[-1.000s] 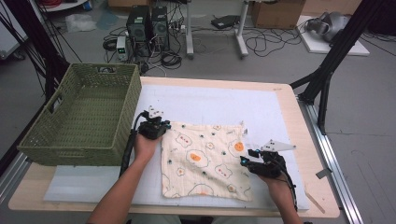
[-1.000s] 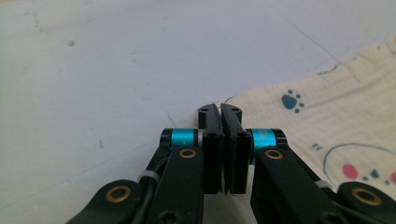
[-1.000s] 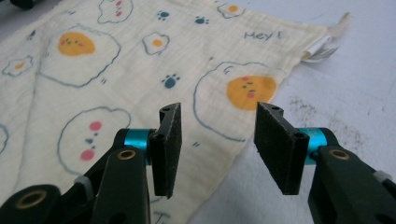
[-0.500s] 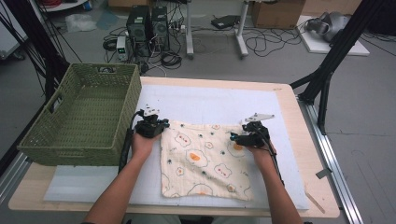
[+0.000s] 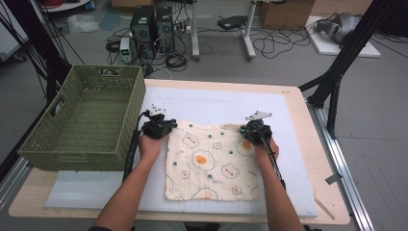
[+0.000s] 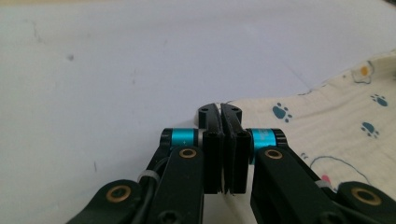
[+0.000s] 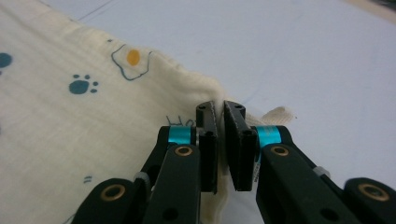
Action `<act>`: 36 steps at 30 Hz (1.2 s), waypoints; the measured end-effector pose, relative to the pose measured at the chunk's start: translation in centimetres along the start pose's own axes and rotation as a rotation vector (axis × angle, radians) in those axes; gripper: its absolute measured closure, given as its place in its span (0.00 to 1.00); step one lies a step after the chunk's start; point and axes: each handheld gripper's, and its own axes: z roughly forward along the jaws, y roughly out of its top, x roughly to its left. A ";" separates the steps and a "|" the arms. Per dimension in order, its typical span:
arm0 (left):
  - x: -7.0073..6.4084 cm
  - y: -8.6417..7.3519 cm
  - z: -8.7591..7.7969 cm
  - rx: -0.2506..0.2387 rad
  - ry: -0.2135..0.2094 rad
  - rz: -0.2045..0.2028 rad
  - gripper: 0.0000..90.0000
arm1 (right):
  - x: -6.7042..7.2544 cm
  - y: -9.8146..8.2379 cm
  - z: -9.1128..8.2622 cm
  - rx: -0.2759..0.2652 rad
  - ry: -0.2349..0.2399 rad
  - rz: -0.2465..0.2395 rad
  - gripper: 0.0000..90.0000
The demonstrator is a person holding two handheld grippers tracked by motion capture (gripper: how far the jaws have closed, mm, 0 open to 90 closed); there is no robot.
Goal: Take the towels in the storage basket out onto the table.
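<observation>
White mat (image 5: pixel 216 103) covering wooden table (image 5: pixel 308 144); cables, PC towers (image 5: pixel 153 21) sitting on floor behind. Green wicker basket (image 5: pixel 122 103) standing left, holding nothing. Patterned cloth (image 5: pixel 211 161) lying flat mid-mat; left gripper (image 5: pixel 161 129) and right gripper (image 5: pixel 251 132) clamping its 2 far corners.

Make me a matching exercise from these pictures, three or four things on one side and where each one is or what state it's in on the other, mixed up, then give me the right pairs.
Things:
1. green woven basket
2. printed cloth
3. left hand-held gripper
4. right hand-held gripper

Places or states:
A. shut on the cloth's far right corner
B. spread flat on the white mat
C. stands at the table's left edge
D. shut on the cloth's far left corner

Pairs: 1-C, 2-B, 3-D, 4-A
</observation>
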 end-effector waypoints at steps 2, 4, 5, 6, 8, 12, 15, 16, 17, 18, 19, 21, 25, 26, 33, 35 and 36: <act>0.2 0.0 0.3 -0.006 0.004 0.001 0.97 | -0.2 0.1 0.1 -0.030 -0.055 0.021 0.92; 0.3 -0.1 0.5 0.003 0.002 0.007 0.96 | 0.0 0.2 0.1 -0.053 -0.090 0.037 0.88; 0.2 -0.1 0.6 -0.004 0.004 0.006 0.90 | 0.1 0.3 0.2 -0.052 -0.101 0.042 0.83; 0.1 -0.1 0.6 0.001 -0.001 -0.010 0.77 | 0.3 0.3 0.2 -0.044 -0.097 0.050 0.80; 0.0 -0.1 0.4 0.010 -0.010 -0.013 0.61 | 0.3 0.3 0.1 -0.027 -0.106 0.032 0.71; -0.3 -0.3 -0.1 0.058 -0.024 0.020 0.51 | -0.4 0.1 -1.4 -0.064 -0.076 0.071 0.63; -0.3 -0.6 -0.5 0.056 -0.028 0.033 0.50 | -1.3 -0.4 -2.7 -0.112 -0.008 0.131 0.52; -0.3 -0.7 -0.5 0.067 -0.028 0.030 0.50 | -1.5 -0.7 -3.1 -0.115 -0.025 0.120 0.52; -0.3 -0.8 -0.5 0.082 -0.030 0.030 0.50 | -1.7 -1.0 -3.5 -0.115 -0.032 0.114 0.52; -0.2 -0.9 -0.6 0.084 -0.030 0.028 0.50 | -1.9 -1.3 -3.8 -0.109 -0.031 0.117 0.52; -0.2 -1.1 -0.6 0.076 -0.027 0.019 0.50 | -2.0 -1.7 -4.1 -0.107 -0.032 0.116 0.52; -0.1 -1.4 -0.8 0.083 -0.035 0.007 0.50 | -2.2 -2.4 -4.6 -0.106 -0.013 0.123 0.53; -0.2 -1.8 -0.7 0.127 -0.056 0.018 0.50 | -2.1 -3.3 -5.2 -0.085 0.058 0.118 0.55; -0.3 -1.7 -0.7 0.128 -0.061 0.010 0.51 | -1.8 -3.5 -5.3 -0.082 0.072 0.111 0.55; -0.7 -1.7 -0.6 0.150 -0.042 0.074 0.94 | 0.9 -4.5 -4.8 -0.018 0.177 0.042 0.64; -0.7 -1.6 -0.5 0.139 0.001 0.110 0.96 | 1.5 -4.7 -4.6 -0.020 0.174 0.045 0.64; -0.3 -1.6 -0.3 0.128 0.010 0.092 0.96 | 1.6 -4.8 -4.6 -0.027 0.180 0.060 0.64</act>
